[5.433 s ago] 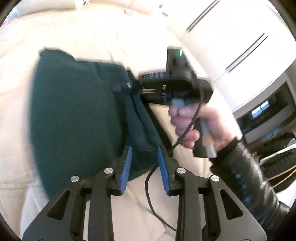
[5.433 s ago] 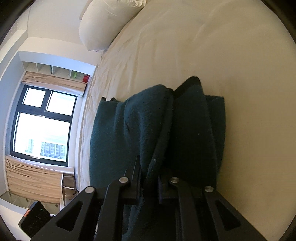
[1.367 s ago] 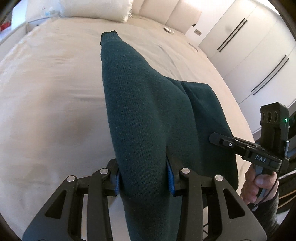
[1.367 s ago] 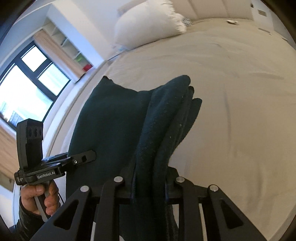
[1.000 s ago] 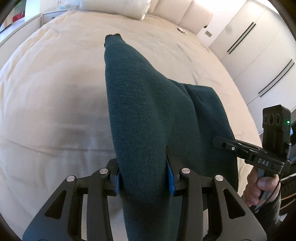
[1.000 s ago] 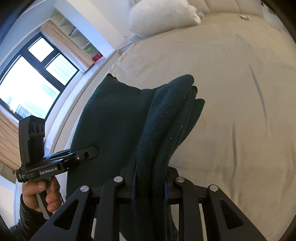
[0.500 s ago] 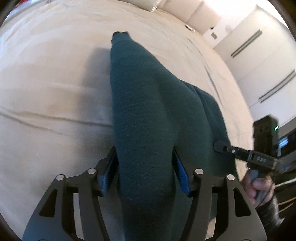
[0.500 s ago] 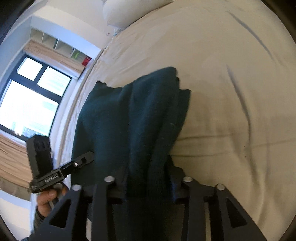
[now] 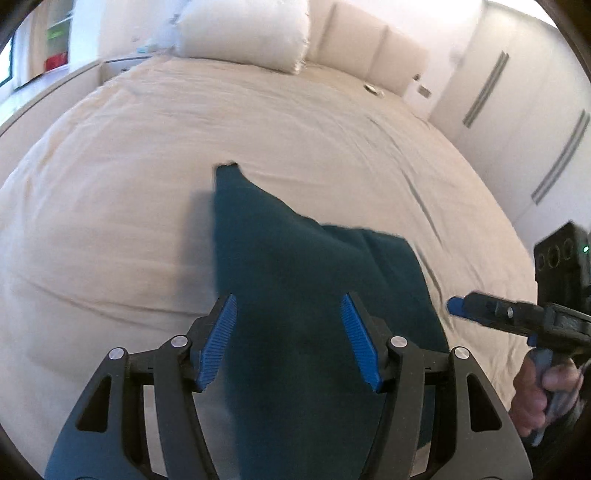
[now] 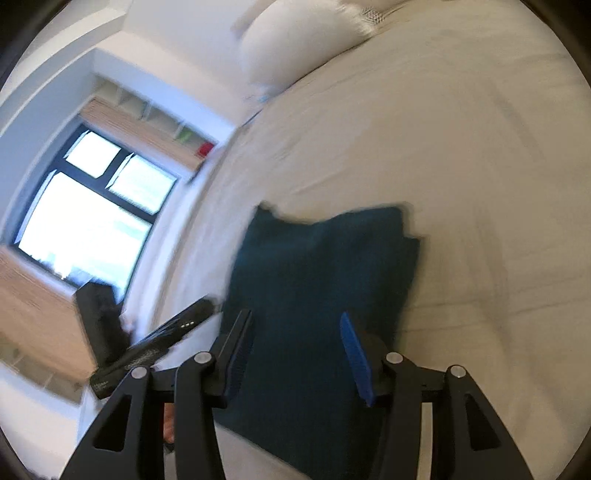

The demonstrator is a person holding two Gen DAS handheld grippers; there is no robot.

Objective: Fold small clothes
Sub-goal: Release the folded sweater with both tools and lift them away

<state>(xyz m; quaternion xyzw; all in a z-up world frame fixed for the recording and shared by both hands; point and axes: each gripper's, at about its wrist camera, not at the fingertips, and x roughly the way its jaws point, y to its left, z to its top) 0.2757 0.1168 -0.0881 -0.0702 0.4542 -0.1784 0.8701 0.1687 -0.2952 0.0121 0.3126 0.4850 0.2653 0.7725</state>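
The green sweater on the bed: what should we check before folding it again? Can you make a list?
1. Left gripper has let go: ok, its blue pads stand apart from the cloth.
2. Right gripper has let go: ok, its jaws are opening and no pad presses the cloth.
3. Green sweater rests on the bed: ok, it lies on the sheet.
4. Fold edges line up: not ok, one corner pokes out toward the pillow.
5. Near edge is neat: cannot tell, the grippers hide it.
6. Room to fold again: ok, bare sheet surrounds the sweater.
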